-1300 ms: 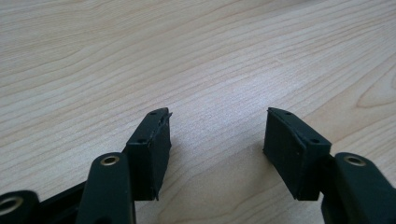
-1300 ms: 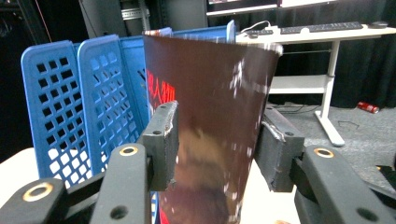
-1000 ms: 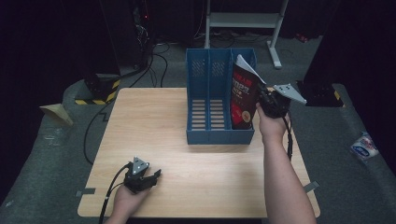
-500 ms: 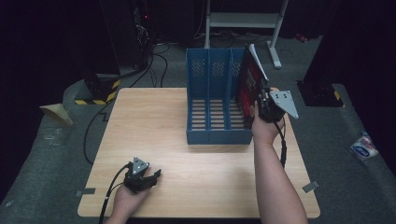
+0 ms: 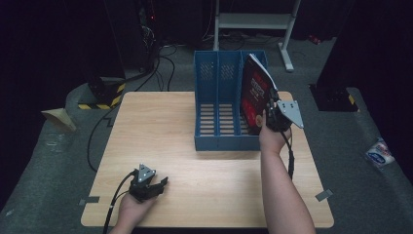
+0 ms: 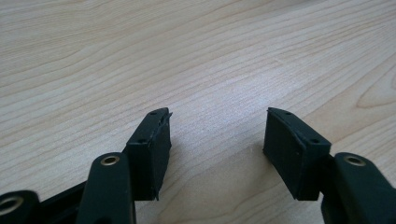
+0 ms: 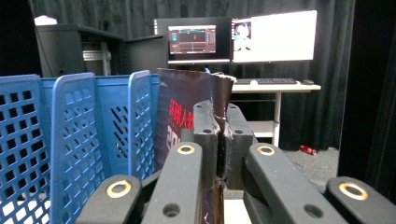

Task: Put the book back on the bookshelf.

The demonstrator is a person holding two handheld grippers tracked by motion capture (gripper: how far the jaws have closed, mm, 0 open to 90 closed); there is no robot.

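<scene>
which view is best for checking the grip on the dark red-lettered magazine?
The right gripper view: the right gripper has its black fingers shut on the edge of the dark red-lettered magazine. The high view shows that magazine upright at the blue three-slot file rack's right slot, the grip itself small. The left gripper view shows wooden tabletop.

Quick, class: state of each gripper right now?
Left gripper: open, empty, resting low on the table.
Right gripper: shut on the magazine at the blue file rack.

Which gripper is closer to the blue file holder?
Right. The right gripper clamps a magazine at the blue file holder; the left gripper rests far away near the table's front edge.
</scene>
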